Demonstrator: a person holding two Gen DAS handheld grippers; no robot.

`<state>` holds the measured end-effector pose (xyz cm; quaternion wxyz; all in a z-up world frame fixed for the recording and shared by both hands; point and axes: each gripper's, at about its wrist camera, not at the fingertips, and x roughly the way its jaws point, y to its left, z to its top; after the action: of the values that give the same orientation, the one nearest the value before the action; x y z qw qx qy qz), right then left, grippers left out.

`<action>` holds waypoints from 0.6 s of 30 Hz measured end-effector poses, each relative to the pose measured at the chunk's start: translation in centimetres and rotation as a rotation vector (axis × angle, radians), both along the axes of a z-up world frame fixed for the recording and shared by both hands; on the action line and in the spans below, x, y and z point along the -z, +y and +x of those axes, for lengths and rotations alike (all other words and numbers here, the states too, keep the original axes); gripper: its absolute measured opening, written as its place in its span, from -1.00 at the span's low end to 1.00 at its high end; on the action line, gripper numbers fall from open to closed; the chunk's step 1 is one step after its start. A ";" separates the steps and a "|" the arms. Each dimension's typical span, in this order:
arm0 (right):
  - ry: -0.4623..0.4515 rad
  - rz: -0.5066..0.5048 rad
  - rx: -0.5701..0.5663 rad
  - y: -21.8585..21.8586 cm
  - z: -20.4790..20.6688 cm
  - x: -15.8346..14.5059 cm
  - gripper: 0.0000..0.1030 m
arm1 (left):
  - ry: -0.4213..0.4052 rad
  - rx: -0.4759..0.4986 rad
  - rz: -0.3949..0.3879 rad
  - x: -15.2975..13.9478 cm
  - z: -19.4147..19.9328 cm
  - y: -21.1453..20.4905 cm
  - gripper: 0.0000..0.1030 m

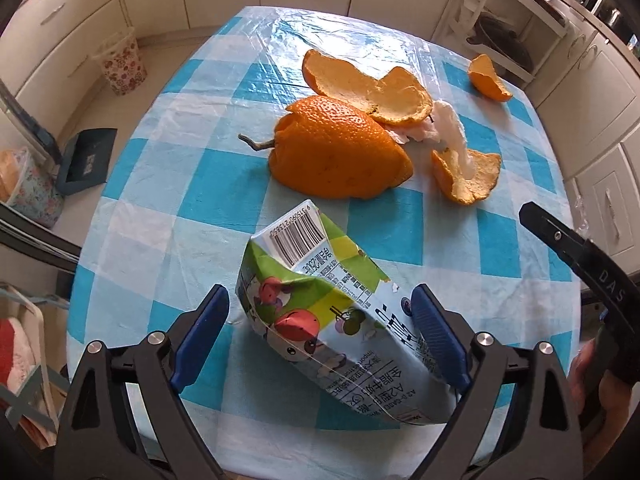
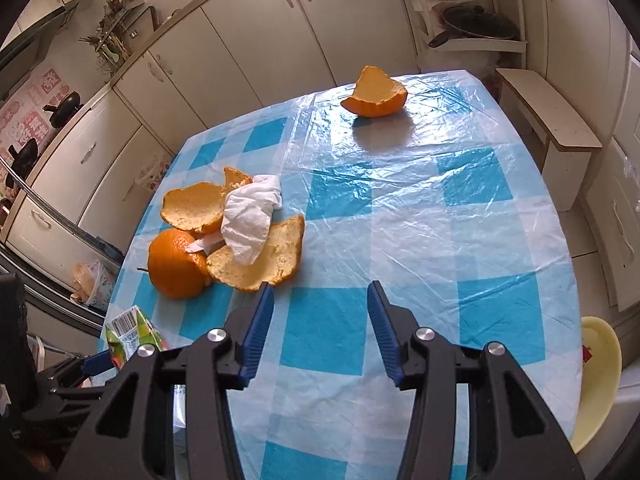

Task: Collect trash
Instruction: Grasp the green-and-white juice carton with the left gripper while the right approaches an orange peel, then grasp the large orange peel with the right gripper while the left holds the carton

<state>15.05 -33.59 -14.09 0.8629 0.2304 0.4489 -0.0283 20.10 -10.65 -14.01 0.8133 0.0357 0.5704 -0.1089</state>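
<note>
A crumpled milk carton [image 1: 320, 312] lies between the jaws of my left gripper [image 1: 320, 312]. The right pad touches it; a small gap shows at the left pad, so the gripper is open around it. The carton's end also shows in the right wrist view [image 2: 130, 330]. Beyond it lie a large orange peel with a stem [image 1: 340, 148], flat peel pieces [image 1: 372, 88], a small peel [image 1: 468, 176] and a white tissue [image 1: 448, 124]. One peel [image 2: 376, 94] lies alone at the far edge. My right gripper [image 2: 320, 320] is open and empty above the blue-checked tablecloth [image 2: 440, 220].
A floral waste bin [image 1: 120, 64] stands on the floor at the far left of the table. A dustpan [image 1: 86, 160] lies on the floor. Cabinets ring the room. A wooden bench [image 2: 548, 120] and a yellow stool [image 2: 596, 376] stand at the table's right.
</note>
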 end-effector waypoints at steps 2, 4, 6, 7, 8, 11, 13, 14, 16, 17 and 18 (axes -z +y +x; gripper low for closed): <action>0.003 0.004 0.009 0.2 0.9 0.5 -0.06 | -0.025 -0.015 0.051 0.1 0.2 0.1 0.71; 0.002 0.014 0.022 0.2 1.7 1.0 -0.06 | -0.012 -0.014 0.054 0.4 0.7 0.5 0.71; 0.003 0.031 0.038 0.0 2.3 1.6 -0.06 | 0.019 -0.010 0.032 1.0 1.2 0.9 0.71; 0.003 0.043 0.045 -0.1 2.6 1.8 -0.06 | 0.038 -0.006 0.015 1.3 1.4 1.1 0.70; -0.006 0.047 0.052 -0.1 2.8 1.9 -0.06 | 0.057 0.003 -0.004 1.6 1.6 1.3 0.67; -0.014 0.041 0.042 0.3 3.3 1.9 -0.19 | 0.035 0.076 0.006 1.4 1.5 0.8 0.47; -0.012 0.022 0.024 0.7 3.6 1.9 -0.37 | 0.023 0.136 0.015 1.3 1.2 0.0 0.33; -0.011 0.010 0.013 0.9 3.6 2.0 -0.54 | 0.020 0.178 0.014 1.3 0.9 -0.4 0.22; -0.009 -0.006 -0.012 1.2 3.6 1.8 -0.82 | 0.026 0.255 -0.019 1.1 0.3 -1.1 0.00; -0.010 -0.019 -0.025 1.4 3.5 1.7 -0.84 | 0.037 0.297 -0.048 1.0 0.0 -1.4 -0.12; -0.009 -0.036 -0.041 1.6 3.3 1.5 -0.85 | 0.047 0.334 -0.074 0.9 -0.3 -1.6 -0.21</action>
<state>18.33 -32.00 -15.54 0.8692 0.2057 0.4493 -0.0175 19.76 -12.28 -14.88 0.7709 0.0975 0.5712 -0.2645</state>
